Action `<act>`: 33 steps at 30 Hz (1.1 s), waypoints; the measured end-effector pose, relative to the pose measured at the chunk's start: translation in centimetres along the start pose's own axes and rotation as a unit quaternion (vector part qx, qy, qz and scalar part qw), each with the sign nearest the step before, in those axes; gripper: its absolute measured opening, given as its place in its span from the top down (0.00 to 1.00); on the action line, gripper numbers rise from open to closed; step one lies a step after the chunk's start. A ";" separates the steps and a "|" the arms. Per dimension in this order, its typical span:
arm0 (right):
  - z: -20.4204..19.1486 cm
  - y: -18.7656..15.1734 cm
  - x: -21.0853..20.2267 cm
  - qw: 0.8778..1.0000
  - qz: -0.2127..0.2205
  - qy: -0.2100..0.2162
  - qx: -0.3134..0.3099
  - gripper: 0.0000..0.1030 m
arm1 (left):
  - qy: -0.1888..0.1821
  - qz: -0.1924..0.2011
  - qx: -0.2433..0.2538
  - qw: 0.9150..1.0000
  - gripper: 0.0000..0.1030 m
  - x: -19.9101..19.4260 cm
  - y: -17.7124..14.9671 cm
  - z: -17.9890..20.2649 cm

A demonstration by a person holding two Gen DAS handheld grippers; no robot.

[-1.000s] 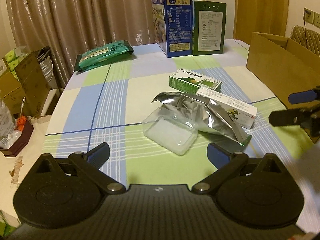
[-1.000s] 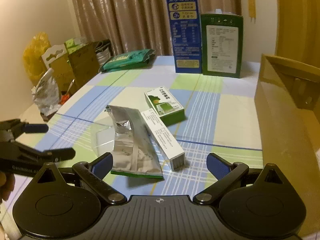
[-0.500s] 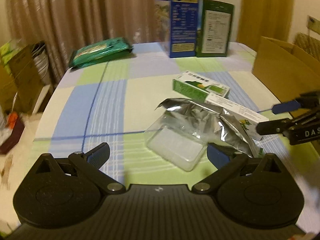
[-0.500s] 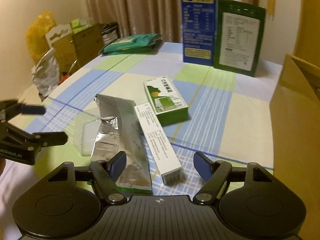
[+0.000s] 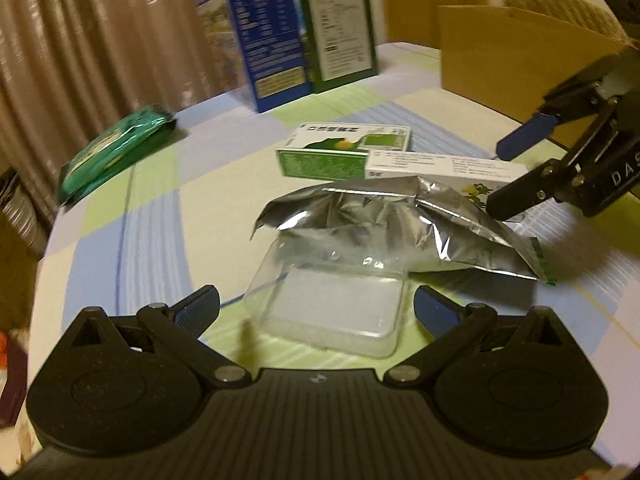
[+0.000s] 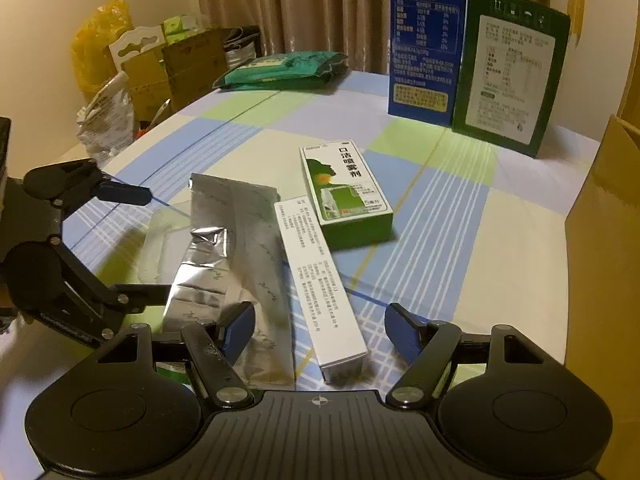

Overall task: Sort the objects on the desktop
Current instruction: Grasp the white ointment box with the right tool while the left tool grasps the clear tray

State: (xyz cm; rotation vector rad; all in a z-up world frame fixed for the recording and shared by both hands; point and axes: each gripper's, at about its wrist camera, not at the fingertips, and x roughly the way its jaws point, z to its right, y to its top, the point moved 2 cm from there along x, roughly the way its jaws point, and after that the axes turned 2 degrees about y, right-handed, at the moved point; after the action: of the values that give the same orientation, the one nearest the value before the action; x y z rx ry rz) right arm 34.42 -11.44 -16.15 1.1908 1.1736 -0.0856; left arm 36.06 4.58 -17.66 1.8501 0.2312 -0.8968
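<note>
1. Left wrist view: my left tool (image 5: pixel 316 306) is spread wide, with nothing between its blue pads. It hangs low over the near edge of the clear, shallow plastic tray (image 5: pixel 332 300), which lies flat on the checked green, blue and cream tablecloth of the table (image 5: pixel 152 216). I judge that I hold it this way to straddle the tray.

2. The far edge of the tray is tucked under the crinkled silver foil pouch (image 5: pixel 400 224), so the two would probably drag on each other if I lifted one.

3. Behind the pouch lie the long white carton (image 5: pixel 440 162) and the flat green-and-white medicine box (image 5: pixel 344 146), close together. My right tool (image 5: pixel 508 176) reaches in from the right, over the end of the white carton and the pouch.

4. The open brown cardboard box (image 5: pixel 500 52) stands at the right edge of the table; I take it for the place where sorted things go.

5. Right wrist view: my right tool (image 6: pixel 320 330) is partly spread, and its pads flank the near end of the long white carton (image 6: pixel 320 284) without touching it. The left pad sits over the silver foil pouch (image 6: pixel 224 256).

6. I judge the carton to be this tool's target, since it lies lengthwise between the pads.

7. The green-and-white medicine box (image 6: pixel 344 192) rests just beyond it, and my left tool (image 6: pixel 120 240) hangs spread by the tray at the left.
</note>
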 end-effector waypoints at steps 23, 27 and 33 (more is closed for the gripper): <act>-0.7 -2.8 -3.1 0.995 -0.040 -0.036 0.089 0.78 | 0.011 -0.061 -0.079 0.995 0.13 -2.2 -1.1 1.9; -1.6 -5.9 -6.5 0.985 -0.037 -0.006 0.166 0.78 | 0.007 -0.074 -0.093 0.993 0.13 -4.7 -1.9 4.3; -3.1 -10.2 -10.3 0.974 -0.039 0.013 0.221 0.78 | 0.014 -0.069 -0.127 0.989 0.13 -8.8 -3.2 8.4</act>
State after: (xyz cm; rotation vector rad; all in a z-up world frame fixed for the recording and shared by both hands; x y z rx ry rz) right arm 21.57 -18.76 -15.12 1.5374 1.2619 -0.4089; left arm 24.23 0.90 -15.69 1.6255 0.4742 -0.8922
